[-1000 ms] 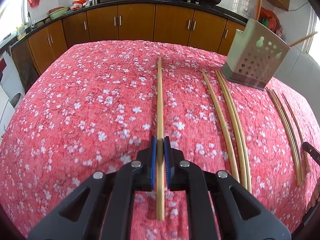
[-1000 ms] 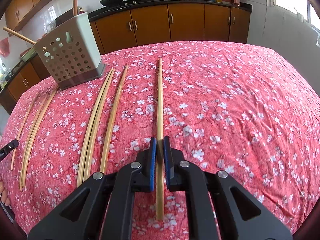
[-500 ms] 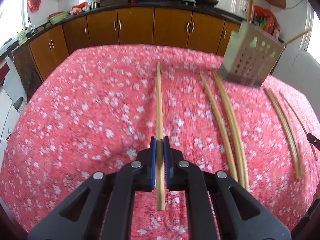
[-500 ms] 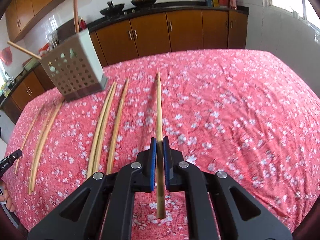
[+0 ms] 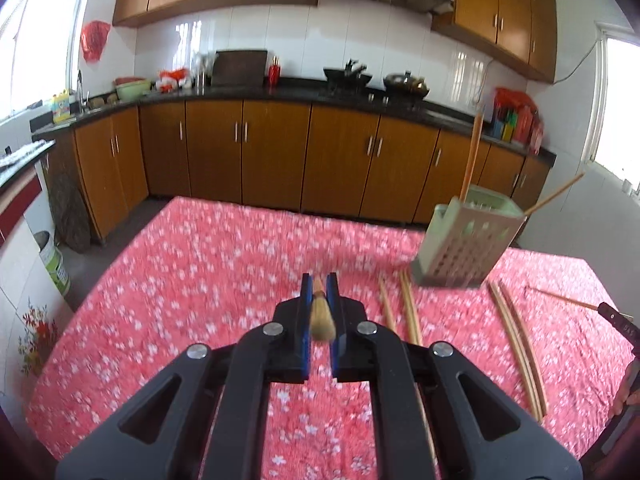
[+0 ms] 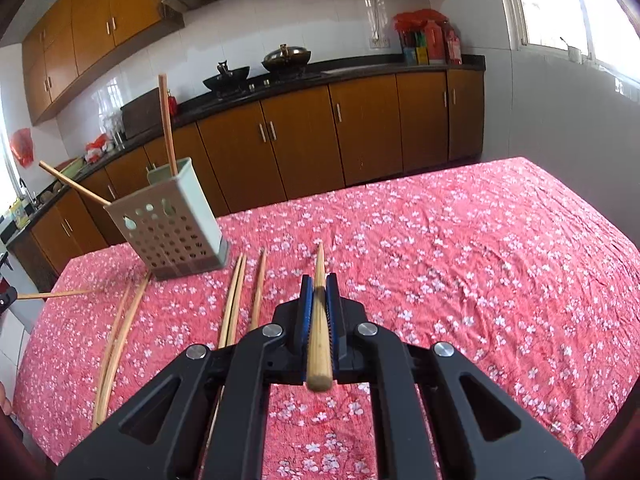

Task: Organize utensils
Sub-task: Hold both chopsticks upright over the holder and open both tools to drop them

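Right gripper [image 6: 319, 300]: its blue pads were clamped on a wooden chopstick [image 6: 319, 320], lifted clear of the cloth.
Held chopstick: pointed away from the camera, thick butt end nearest, tip toward the far side.
Table [image 6: 460, 280]: covered in a red cloth with white blossoms.
Utensil holder [image 6: 168, 228]: pale, perforated, far left on the cloth, two sticks leaning out of it.
Loose chopsticks [image 6: 234, 300]: lay on the cloth left of the gripper, near the holder's base; a further pair [image 6: 118, 340] lay farther left.
Background: brown cabinets, dark counter, two pans.
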Tool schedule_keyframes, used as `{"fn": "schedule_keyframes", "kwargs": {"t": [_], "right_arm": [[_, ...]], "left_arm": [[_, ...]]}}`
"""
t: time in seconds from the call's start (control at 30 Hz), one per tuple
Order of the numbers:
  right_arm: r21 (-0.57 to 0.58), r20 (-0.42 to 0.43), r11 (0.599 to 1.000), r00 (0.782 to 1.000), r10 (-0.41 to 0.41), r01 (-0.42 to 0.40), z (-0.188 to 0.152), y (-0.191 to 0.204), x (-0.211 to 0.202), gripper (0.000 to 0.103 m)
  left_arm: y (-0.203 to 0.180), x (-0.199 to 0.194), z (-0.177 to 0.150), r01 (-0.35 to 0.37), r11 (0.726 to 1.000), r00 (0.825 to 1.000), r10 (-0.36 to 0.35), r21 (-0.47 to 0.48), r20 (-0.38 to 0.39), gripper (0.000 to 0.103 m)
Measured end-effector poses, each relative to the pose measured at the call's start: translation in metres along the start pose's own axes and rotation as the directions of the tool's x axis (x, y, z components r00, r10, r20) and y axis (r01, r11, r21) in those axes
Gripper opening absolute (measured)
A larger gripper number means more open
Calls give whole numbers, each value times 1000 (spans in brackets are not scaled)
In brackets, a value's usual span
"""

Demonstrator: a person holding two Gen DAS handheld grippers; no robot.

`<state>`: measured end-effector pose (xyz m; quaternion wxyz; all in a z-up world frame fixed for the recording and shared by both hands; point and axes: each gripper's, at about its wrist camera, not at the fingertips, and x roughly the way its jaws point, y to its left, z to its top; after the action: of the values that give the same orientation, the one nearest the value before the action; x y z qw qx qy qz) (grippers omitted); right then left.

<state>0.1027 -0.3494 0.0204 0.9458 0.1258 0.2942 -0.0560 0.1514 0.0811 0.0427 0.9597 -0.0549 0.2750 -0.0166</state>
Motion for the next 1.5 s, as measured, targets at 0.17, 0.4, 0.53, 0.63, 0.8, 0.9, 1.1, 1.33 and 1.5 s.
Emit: {"fn": "schedule_keyframes", "kwargs": {"t": [0.17,0.4,0.53,0.63,0.8,0.9,1.1,1.33,1.5], "right_arm": [[-5,29,1000,1000,6,-6,8,4,-5,8],[-19,64,1000,998,21,-20,16,10,-13,8],[-27,104,998,993,53,-50,28,18,-23,8],[-28,139,995,985,102,-99,44,26,-33,8],[-35,197,981,961,191,-188,68,42,-50,8],[-54,253,970,937,243,-237,86,58,-62,8],[-80,348,959,894,283,-273,113,83,-70,8],[-79,455,960,847,273,-267,142,102,-56,8],[-72,465,965,848,255,-251,148,109,-29,8]], "left_arm": [[-5,-10,13,8,1000,999,-9,8,38,8],[-10,-15,21,17,1000,998,-18,6,61,8],[-12,-20,27,41,999,996,-42,6,78,8],[-20,-29,37,66,998,992,-67,16,105,8],[-38,-40,58,119,993,982,-122,27,147,8],[-56,-46,74,157,987,970,-161,35,184,8],[-94,-52,104,210,976,939,-216,53,267,8],[-129,-38,152,205,978,900,-203,35,386,8],[-137,-7,166,203,979,900,-186,-3,393,8]]}}
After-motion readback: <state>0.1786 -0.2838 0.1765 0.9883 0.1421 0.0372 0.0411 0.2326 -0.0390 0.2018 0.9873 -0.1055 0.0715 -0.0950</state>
